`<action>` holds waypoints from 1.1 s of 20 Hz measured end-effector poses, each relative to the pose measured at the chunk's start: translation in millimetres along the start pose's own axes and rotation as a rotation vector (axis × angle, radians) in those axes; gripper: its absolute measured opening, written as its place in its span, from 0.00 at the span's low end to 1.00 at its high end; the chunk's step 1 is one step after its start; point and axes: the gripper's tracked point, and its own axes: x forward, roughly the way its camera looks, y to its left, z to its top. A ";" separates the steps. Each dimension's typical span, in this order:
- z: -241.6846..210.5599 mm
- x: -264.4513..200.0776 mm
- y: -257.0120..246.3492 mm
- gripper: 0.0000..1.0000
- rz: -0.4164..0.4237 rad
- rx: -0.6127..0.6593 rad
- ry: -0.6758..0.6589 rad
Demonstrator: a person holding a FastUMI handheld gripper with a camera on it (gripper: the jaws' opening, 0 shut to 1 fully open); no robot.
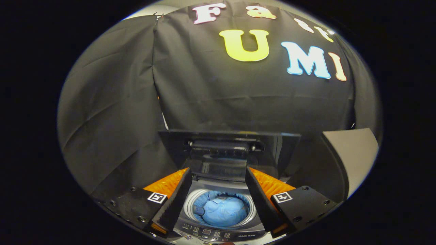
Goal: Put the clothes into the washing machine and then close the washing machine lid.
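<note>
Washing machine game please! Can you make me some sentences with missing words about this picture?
1. The washing machine's lid stands ____.
2. The colour of the clothes in the drum is ____.
3. The gripper has its fingers spread ____, holding nothing.
4. The clothes lie ____ the drum, seen between the fingers.

Missing words: open; blue; open; inside

Dim booth, sharp focus, strong fisheye bending.

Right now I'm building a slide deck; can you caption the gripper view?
Open fingers hover above the washing machine, blue shirt in its drum, lid raised.
</note>
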 end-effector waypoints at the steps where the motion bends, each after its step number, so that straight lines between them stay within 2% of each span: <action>1: 10.5 -2.7 -2.9 0.97 -0.004 -0.004 -0.019; 6: 59.4 -2.9 -15.0 0.97 -0.014 -0.018 -0.085; 12: 94.6 24.8 -24.9 0.97 -0.029 -0.018 -0.098; 22: 86.7 122.0 -28.5 0.97 -0.065 0.003 0.019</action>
